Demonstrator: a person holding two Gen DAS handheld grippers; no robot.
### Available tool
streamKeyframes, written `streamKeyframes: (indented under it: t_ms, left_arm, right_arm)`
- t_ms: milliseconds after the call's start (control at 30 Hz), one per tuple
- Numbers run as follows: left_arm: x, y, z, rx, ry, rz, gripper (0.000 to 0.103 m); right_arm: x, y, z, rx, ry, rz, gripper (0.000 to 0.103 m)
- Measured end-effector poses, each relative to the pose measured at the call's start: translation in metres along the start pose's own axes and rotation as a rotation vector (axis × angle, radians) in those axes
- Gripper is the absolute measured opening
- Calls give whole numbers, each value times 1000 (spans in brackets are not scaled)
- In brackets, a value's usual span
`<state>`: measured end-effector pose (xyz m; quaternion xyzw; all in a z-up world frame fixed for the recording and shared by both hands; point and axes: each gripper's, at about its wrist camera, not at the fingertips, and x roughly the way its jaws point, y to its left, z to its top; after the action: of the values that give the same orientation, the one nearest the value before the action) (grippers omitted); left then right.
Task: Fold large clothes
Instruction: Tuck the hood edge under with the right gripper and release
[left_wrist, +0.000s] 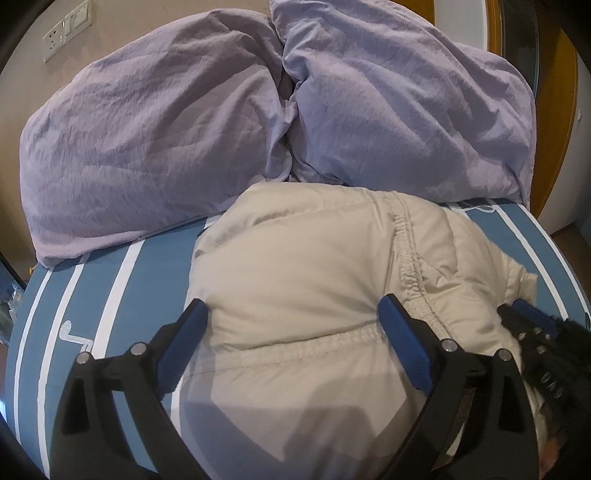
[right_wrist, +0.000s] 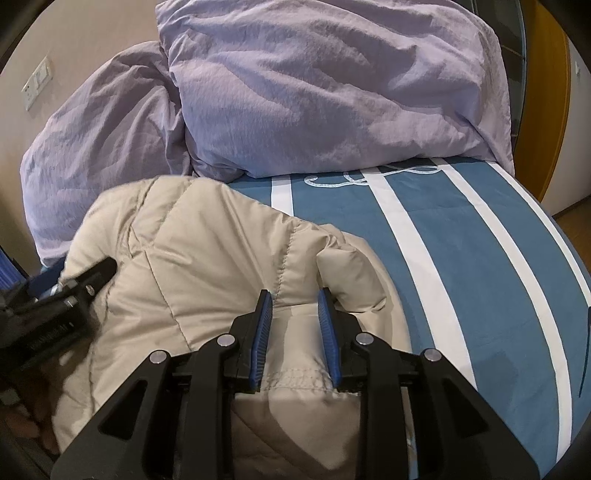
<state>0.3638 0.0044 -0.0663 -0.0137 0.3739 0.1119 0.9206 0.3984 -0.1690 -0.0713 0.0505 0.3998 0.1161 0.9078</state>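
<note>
In the left wrist view, the puffy beige padded jacket is lying bunched on the blue bed cover with white stripes, just in front of the crumpled soft purple quilt. The left gripper is hanging over the jacket with its blue pads wide apart, and it is holding nothing. The right gripper is peeking in at the right edge, against the jacket.

In the right wrist view, the right gripper is standing only a little open, with a stitched fold of the jacket between its pads. I cannot tell if the pads are squeezing it.

To fold well, I think the left gripper should be taking hold of a thick seam edge before lifting, so the slippery cloth is not sliding out.

Only the left wrist view is showing the stretchy gathered seam. Only the right wrist view is showing the rope drawing on the bed cover.
</note>
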Motion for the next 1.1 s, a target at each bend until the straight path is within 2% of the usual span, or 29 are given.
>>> streamKeyframes:
  t_ms: [33,100,167,333,533,1100]
  left_arm:
    - [1,1,-1,-1,-2,-1,94]
    - [2,2,-2,-3,-3,-4,94]
    - [2,3,-2,-4,-3,-7,94]
    - [2,4,-2,-7,-4,-11,94]
    - [2,4,-2,-11,-6,-17,94]
    - [1,1,-2,-2,-9,-13,94]
  right_arm:
    - [-2,1,3,-3,-3,0,34]
    - [-8,5,12,-11,-35,-2,47]
    - [-13,9,20,-13,-68,-10,51]
    - [-11,11,35,-18,-118,-50,51]
    - [8,2,25,-11,-75,-75,50]
    - [23,-2,12,0,-90,-76,51]
